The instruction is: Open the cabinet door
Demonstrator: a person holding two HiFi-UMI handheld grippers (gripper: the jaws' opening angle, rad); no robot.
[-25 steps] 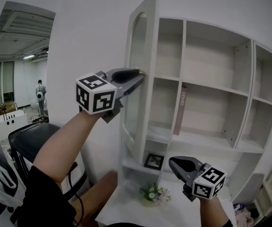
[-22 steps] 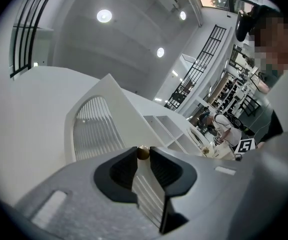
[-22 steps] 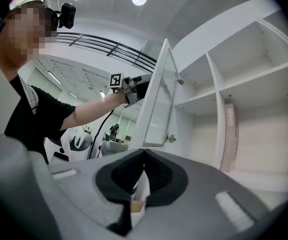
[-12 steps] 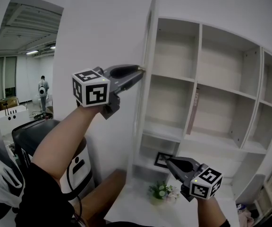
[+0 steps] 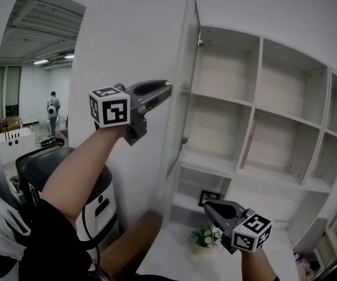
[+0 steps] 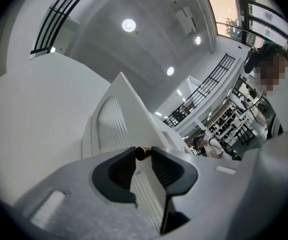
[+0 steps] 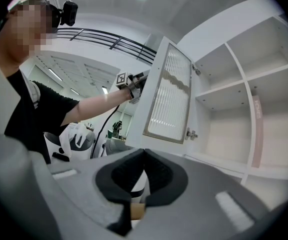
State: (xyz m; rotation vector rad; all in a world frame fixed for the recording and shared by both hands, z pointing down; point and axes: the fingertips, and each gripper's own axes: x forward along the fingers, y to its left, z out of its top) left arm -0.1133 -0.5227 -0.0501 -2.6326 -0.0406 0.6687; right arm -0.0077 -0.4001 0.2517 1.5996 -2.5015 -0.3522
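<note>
The white cabinet door (image 5: 180,98), with a ribbed glass panel (image 7: 169,96), stands swung out to the left, nearly edge-on in the head view. My left gripper (image 5: 169,85) is raised at the door's free edge. In the left gripper view the small brass knob (image 6: 141,154) sits between its pads (image 6: 160,166), touching both, while the jaws are opening. The door panel (image 6: 111,129) rises behind the knob. My right gripper (image 5: 212,206) hangs low before the bottom shelves, shut with nothing in it (image 7: 144,151).
The open cabinet holds white shelves (image 5: 233,101), a pink book (image 5: 248,139) and a small framed picture (image 5: 208,198). A flower pot (image 5: 203,236) stands on the white table (image 5: 168,256) below. A black chair (image 5: 57,163) is at the left, and a person (image 5: 52,110) stands far behind.
The door has swung further open to the left, from showing its face to nearly edge-on. My left gripper went left with the knob. The right gripper drifted slightly left and down.
</note>
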